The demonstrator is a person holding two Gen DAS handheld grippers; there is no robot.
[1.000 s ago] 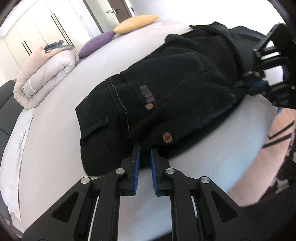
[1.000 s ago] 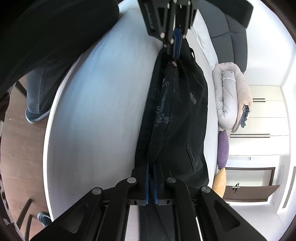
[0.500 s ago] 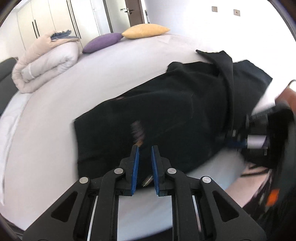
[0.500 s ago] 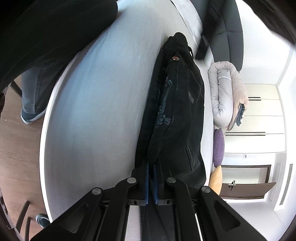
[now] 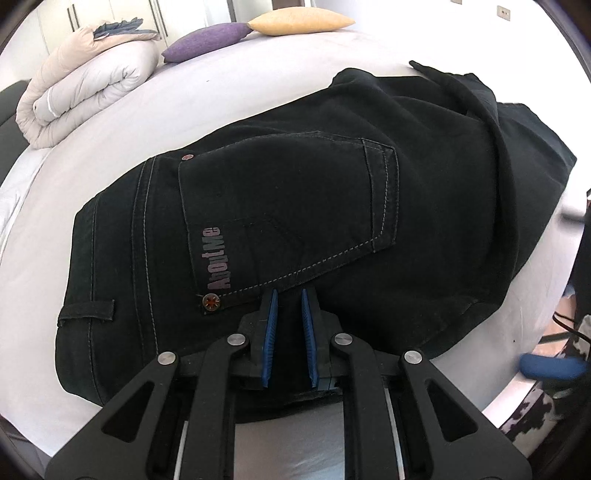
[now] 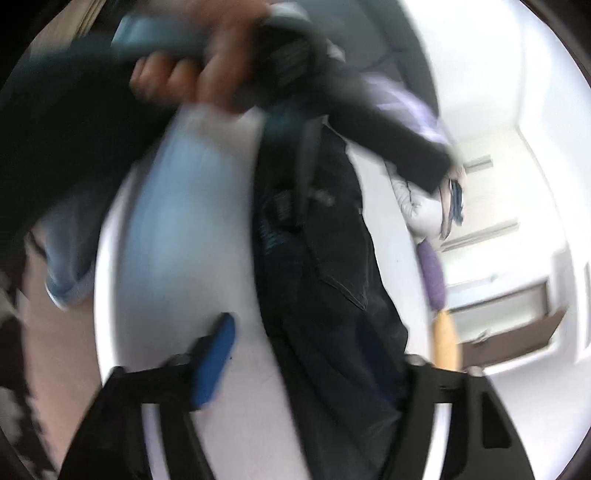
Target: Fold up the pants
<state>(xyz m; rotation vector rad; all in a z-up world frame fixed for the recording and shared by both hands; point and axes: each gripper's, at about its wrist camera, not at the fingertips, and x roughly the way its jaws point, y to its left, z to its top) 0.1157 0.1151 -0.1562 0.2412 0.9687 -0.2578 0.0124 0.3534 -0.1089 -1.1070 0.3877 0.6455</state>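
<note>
The black pants point(image 5: 295, 206) lie folded lengthwise on the white bed point(image 5: 221, 88), back pocket with "AboutMe" lettering facing up. My left gripper point(image 5: 287, 295) hovers over the near edge below the pocket, its blue pads a small gap apart with no cloth between them. In the blurred right wrist view the pants point(image 6: 325, 258) run away from me along the bed point(image 6: 184, 240). My right gripper point(image 6: 295, 332) is wide open, its jaws either side of the near end of the pants. The person's hand point(image 6: 207, 66) holding the left gripper shows at the top.
A rolled duvet point(image 5: 85, 81), a purple pillow point(image 5: 207, 40) and a yellow pillow point(image 5: 299, 22) lie at the far side of the bed. The bed edge and the floor point(image 5: 554, 332) are at the right. Wardrobes and a door point(image 6: 517, 325) stand beyond.
My right gripper has let go of the pants and opened wide. My left gripper has moved in over the waist end; the pants now lie flat on the bed.
</note>
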